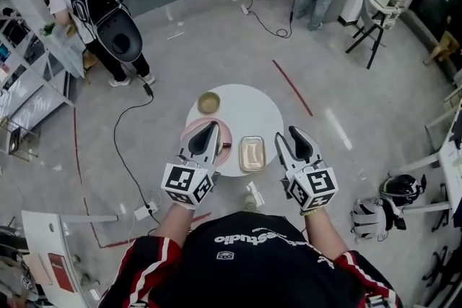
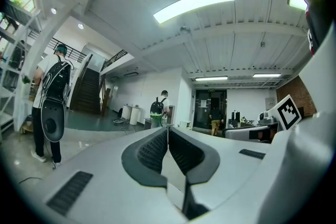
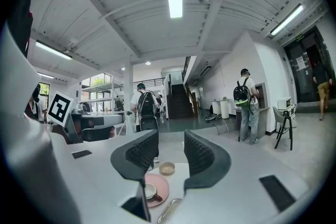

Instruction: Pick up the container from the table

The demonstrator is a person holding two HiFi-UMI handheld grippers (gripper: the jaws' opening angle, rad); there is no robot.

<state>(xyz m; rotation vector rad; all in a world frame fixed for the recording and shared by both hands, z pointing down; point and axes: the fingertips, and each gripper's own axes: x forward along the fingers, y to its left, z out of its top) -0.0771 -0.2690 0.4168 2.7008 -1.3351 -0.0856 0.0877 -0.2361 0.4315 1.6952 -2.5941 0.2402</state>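
**Item 1, container** (image 1: 253, 154): rectangular metal tray, shallow, empty as far as can be seen. It rests flat on the near edge of the round white table (image 1: 249, 106), right of centre. Nothing touches it. In the right gripper view only its rim shows, low in the picture, below the jaws.

**Item 2, right gripper** (image 1: 286, 133): released, its 2 jaws standing wide apart with nothing between them. It is held about level, just right of the container and above the table's near right rim.

**Item 3, left gripper** (image 1: 211, 126): clenched on nothing, pads meeting at the tips. It hovers over the pink plate (image 1: 226, 135), left of the container.

**Item 4, other tableware:** 1 cup (image 3: 149, 191) on the pink plate; 1 small bowl (image 1: 208, 102) at the far left of the table.

**Task status:** not yet begun in effect. The container is unlifted and ungrasped. Judged remaining: bring the open right jaws onto a wall of the container, close, and raise it clear. The thin metal rim may slip.
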